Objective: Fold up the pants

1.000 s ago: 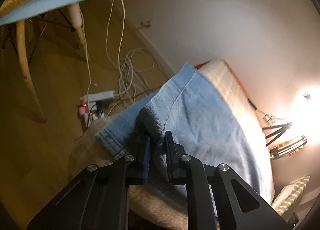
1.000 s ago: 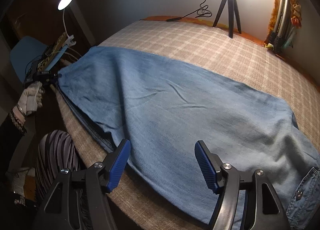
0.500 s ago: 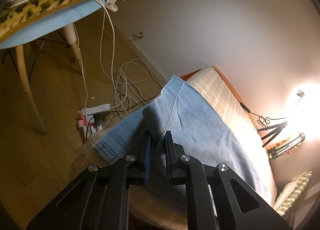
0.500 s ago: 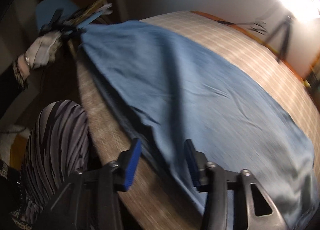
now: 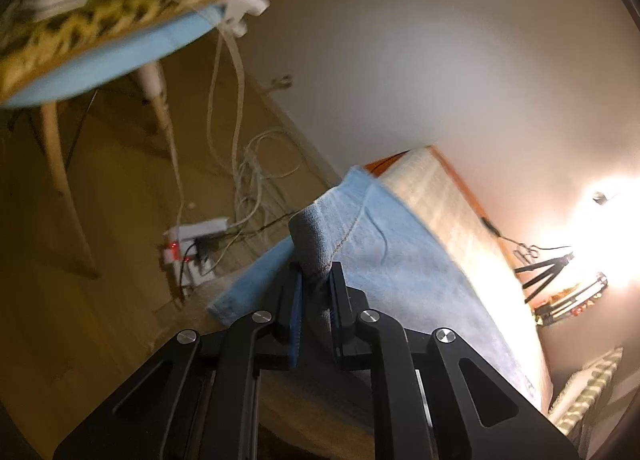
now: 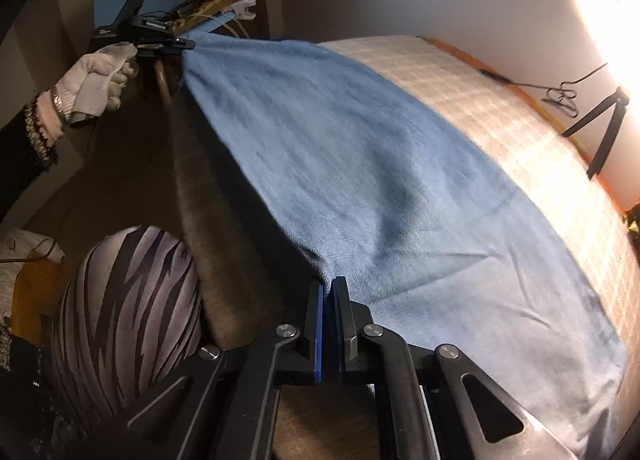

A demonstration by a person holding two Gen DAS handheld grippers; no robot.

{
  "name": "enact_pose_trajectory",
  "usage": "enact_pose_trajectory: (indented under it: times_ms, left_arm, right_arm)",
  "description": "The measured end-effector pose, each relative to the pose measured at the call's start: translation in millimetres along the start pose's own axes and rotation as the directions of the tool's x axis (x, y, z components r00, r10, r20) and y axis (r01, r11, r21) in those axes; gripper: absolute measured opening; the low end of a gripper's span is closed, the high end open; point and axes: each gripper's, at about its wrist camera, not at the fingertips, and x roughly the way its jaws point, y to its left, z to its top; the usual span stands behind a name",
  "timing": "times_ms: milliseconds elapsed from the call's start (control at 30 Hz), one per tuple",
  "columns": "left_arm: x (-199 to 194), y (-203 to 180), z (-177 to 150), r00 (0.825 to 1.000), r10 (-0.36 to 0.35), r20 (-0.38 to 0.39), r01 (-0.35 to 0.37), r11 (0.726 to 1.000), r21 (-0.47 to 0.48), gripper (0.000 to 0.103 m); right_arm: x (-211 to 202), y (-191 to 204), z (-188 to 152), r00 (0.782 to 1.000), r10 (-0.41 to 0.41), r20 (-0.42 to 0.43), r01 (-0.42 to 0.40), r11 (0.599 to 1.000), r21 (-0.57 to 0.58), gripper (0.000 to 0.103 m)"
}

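Observation:
Light blue denim pants lie along a bed with a checked cover. My right gripper is shut on the near side edge of the pants, at the bed's front edge. My left gripper is shut on the hem end of the pants, with a bunched fold of denim standing up between the fingers. In the right wrist view the left gripper and its white-gloved hand hold the far end lifted and taut.
A blue chair with a leopard-print cushion stands left of the bed. A power strip and tangled white cables lie on the wooden floor. A lamp tripod stands on the bed's far side. A striped-trousered knee is near the front edge.
My right gripper has moved left to the near edge of the pants and closed on it. My left gripper kept its hold on the hem and lifted it slightly.

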Motion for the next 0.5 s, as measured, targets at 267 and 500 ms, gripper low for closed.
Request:
enact_pose_trajectory:
  times_ms: [267,500]
  left_arm:
    - [13.8,19.4,-7.8,0.991,0.133,-0.021,-0.131,0.989,0.067,0.034]
    - [-7.3,58.1,0.8,0.994,0.107,-0.016,-0.107,0.994,-0.021,0.042]
  right_arm:
    - [19.4,-1.1,-5.5,0.997,-0.009,-0.073,0.008,1.0,-0.015,0.004]
    - [17.6,-5.4,-5.8,0.997,0.031,-0.073,-0.029,0.999,0.026,0.035]
